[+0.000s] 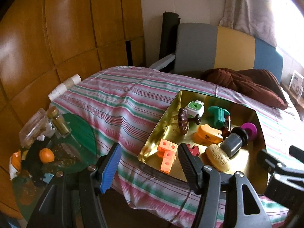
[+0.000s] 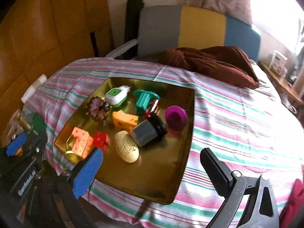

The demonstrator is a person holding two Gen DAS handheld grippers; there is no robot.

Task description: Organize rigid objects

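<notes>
Bed with the striped sheet fills both views, its far end cut off by glare. The gold tray sits on it with all the toys inside. Side table clutter shows properly only in the left view; too jumbled to sort out. Left hand-held gripper is wide, nothing in it, and its black finger hides most of the red piece. Right hand-held gripper is wide and empty too. Orange blocks sit at the tray's near corner.
</notes>
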